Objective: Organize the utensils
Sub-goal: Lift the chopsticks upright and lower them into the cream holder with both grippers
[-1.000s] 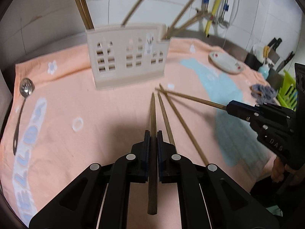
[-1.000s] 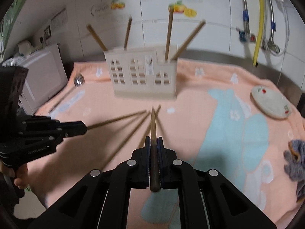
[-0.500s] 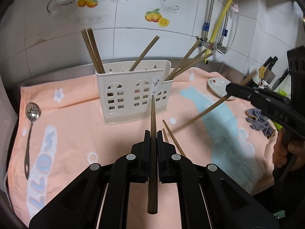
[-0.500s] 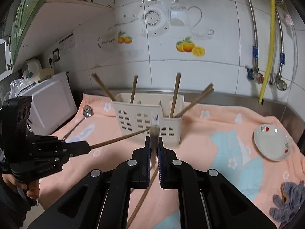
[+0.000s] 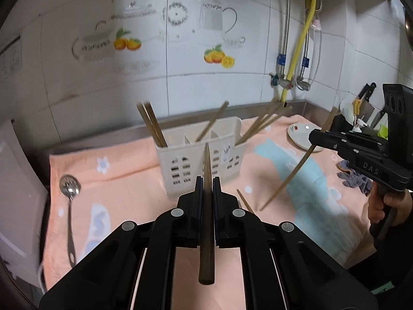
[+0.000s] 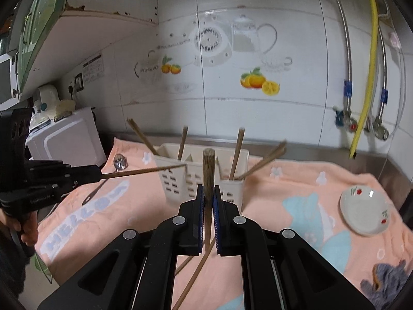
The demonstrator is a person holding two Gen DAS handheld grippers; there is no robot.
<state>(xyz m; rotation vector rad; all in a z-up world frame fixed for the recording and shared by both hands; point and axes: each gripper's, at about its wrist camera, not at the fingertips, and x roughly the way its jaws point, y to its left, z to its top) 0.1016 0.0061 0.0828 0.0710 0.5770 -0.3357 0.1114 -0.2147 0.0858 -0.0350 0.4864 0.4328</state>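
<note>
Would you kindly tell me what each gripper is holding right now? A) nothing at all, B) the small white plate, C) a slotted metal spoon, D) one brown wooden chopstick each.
D: the left gripper and right gripper are each clamped on one brown wooden chopstick.

Matt brown wooden chopsticks (image 5: 206,206) stand in a smooth cream plastic holder (image 5: 201,160). The peach towel (image 5: 124,180) is soft cloth; the spoon (image 5: 69,188) shiny metal; the plate (image 6: 365,210) glossy.
</note>
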